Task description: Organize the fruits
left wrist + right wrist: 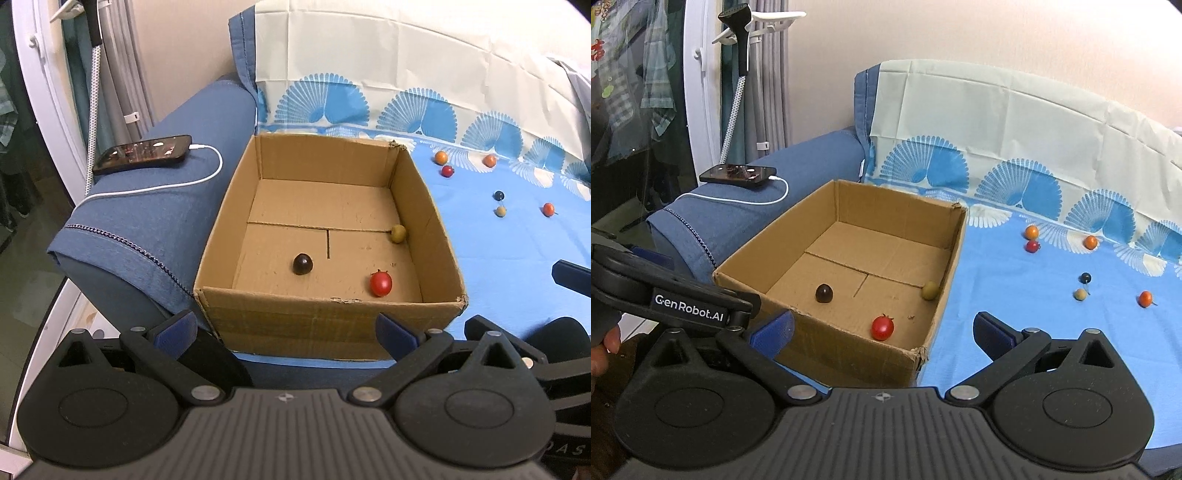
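Observation:
An open cardboard box (325, 325) (849, 354) sits on a sofa seat. Inside lie a red cherry tomato (381, 283) (882, 327), a dark one (303, 264) (824, 293) and a green one (398, 233) (930, 290). Several more small fruits, orange (440, 157) (1031, 232), red (447, 171) and dark blue (1085, 277), lie on the blue cloth (517, 280) (1015, 295) to the box's right. My left gripper (286, 330) stands open before the box's near wall, nothing between its fingers. My right gripper (884, 332) is wide open and holds nothing, near the box's front right corner.
A phone (144, 153) (738, 173) on a white charging cable (177, 184) rests on the blue sofa armrest left of the box. The patterned cloth runs up the sofa back (997, 129). The left gripper's body (665, 291) shows at the right wrist view's left edge.

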Motion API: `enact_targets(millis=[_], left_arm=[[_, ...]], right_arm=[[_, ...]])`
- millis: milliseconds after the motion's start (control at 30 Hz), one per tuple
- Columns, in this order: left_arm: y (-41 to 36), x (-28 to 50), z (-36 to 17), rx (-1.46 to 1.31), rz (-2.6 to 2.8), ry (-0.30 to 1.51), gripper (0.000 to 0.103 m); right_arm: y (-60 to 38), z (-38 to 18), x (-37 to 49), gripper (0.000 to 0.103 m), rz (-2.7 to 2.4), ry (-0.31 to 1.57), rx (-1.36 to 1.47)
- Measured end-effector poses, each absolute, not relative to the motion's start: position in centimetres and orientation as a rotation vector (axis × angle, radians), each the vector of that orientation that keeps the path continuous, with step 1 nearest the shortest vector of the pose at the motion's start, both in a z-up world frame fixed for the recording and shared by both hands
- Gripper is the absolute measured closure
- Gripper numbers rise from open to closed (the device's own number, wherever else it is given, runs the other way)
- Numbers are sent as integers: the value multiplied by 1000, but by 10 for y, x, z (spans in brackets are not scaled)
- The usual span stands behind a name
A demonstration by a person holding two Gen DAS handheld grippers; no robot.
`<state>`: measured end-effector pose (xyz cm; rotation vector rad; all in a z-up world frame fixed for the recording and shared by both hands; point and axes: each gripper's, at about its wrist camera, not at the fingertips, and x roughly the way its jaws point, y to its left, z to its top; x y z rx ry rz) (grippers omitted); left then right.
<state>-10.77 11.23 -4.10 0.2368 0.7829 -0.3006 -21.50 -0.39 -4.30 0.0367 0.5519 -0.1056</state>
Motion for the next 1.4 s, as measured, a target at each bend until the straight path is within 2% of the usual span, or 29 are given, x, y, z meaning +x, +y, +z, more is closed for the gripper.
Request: enact_targets(millis=[1400], left_arm=[[113,-98,-49,247,-295,809,0]], right_arm=[[-2,-49,-207,1,-106,587,60]])
